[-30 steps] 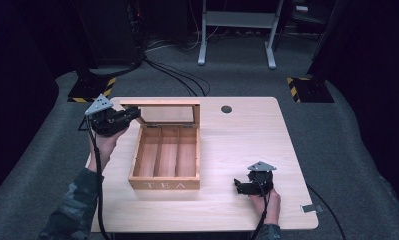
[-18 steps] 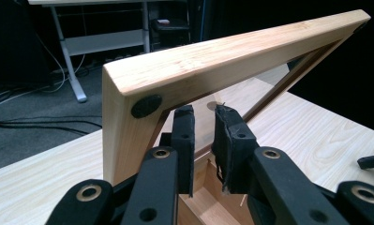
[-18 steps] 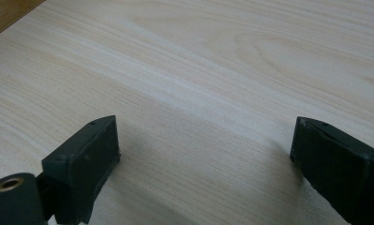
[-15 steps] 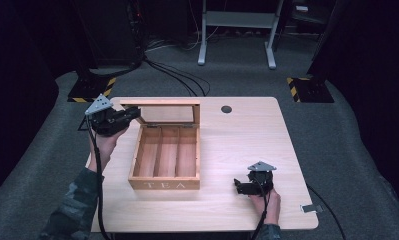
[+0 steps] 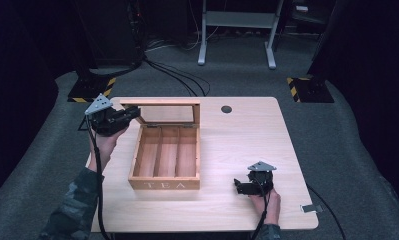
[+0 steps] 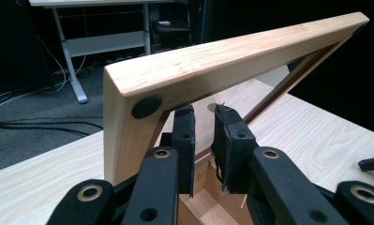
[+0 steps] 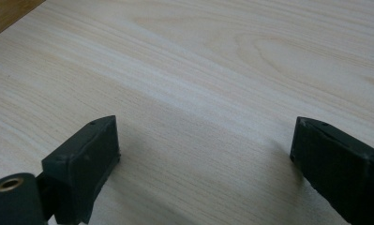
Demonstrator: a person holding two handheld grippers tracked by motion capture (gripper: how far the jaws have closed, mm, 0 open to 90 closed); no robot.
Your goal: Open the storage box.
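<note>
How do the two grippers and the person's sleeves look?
Both the left gripper and the right gripper are black, each topped by a grey three-cornered plate and trailing a black cable. The jaws are black bars with round rivets. The left sleeve has a camouflage pattern.

The tea box (image 5: 166, 157) sits left of centre on the table (image 5: 247, 135); its lid (image 5: 163, 111) stands at the far edge; the right gripper (image 5: 243, 187) lies near-right.

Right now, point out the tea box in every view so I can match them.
High view: tea box left of centre, lid raised.
Left gripper view: its lid slants across the top.
Right gripper view: likely the darker wood at top left.
Shared landmark: pale tabletop.
</note>
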